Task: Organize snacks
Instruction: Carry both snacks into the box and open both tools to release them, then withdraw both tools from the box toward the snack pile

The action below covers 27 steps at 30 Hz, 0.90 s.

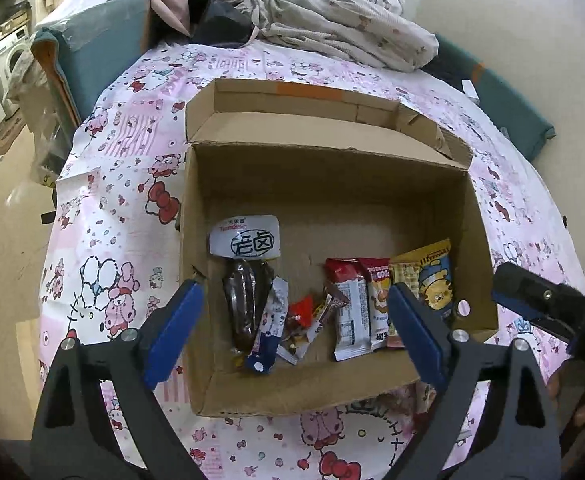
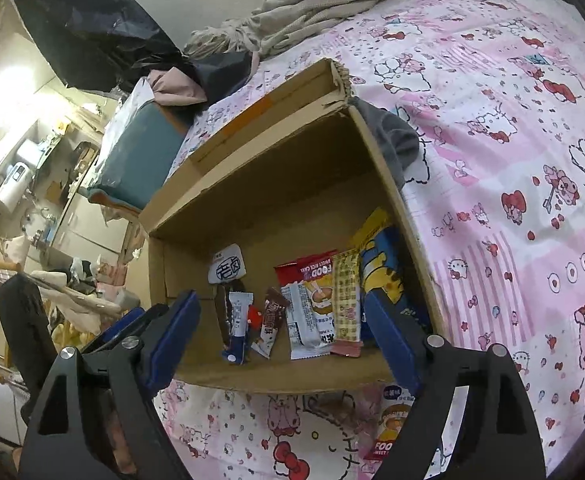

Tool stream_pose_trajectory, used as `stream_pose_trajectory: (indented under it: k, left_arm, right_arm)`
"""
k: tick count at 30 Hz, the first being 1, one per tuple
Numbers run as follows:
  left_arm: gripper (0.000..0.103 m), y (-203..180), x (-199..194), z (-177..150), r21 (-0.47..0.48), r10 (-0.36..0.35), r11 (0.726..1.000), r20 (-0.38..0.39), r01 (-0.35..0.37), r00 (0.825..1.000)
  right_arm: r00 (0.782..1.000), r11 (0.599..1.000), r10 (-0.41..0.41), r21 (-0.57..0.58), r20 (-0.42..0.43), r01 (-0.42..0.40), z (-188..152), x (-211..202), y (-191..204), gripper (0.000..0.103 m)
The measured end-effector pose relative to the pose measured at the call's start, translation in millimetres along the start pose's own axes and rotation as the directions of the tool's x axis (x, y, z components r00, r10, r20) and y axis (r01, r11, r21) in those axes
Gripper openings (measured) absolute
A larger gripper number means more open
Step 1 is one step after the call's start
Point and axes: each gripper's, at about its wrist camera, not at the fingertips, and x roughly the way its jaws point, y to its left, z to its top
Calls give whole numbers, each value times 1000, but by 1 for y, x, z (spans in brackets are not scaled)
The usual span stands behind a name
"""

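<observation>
- The left gripper (image 1: 294, 320) hung over the near edge of the cardboard box (image 1: 196, 216), its blue fingers spread wide with nothing between them.
- The right gripper (image 2: 280, 334) was likewise spread and empty; below it 1 more snack packet (image 2: 392, 424) lay on the pink cartoon cloth (image 2: 512, 160), outside the box and partly hidden by a finger.
- Along the box's near floor the snacks lay in a loose row: a dark vacuum-packed snack (image 1: 246, 304) with a white label at the left, a blue-and-white stick packet (image 1: 270, 328) on it, small red sweets (image 1: 302, 312), then a red-and-white rice cake packet (image 1: 350, 308) and a yellow bear packet (image 1: 434, 280) by the right wall.
- These looked light, soft and crinkly, probably slippery; pinching a flat sealed end should hold best, without crushing the contents.
- Beyond the box, rumpled bedding (image 1: 352, 28) was heaped.
</observation>
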Motion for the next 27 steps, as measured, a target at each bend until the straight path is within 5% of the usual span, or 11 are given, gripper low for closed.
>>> stream_pose_trajectory:
  k: [12,27]
  left_arm:
    - [91,2,-10,-13,13,27,1000,-13,-27,1000]
    - [91,4,-36,-42,11,25,1000,-26,-24,999]
  right_arm:
    - [1000,996,7,86,20,-9,-15,-29,-11,86]
    - [996,968,-94,233,5,90,-50,-63,-55,86]
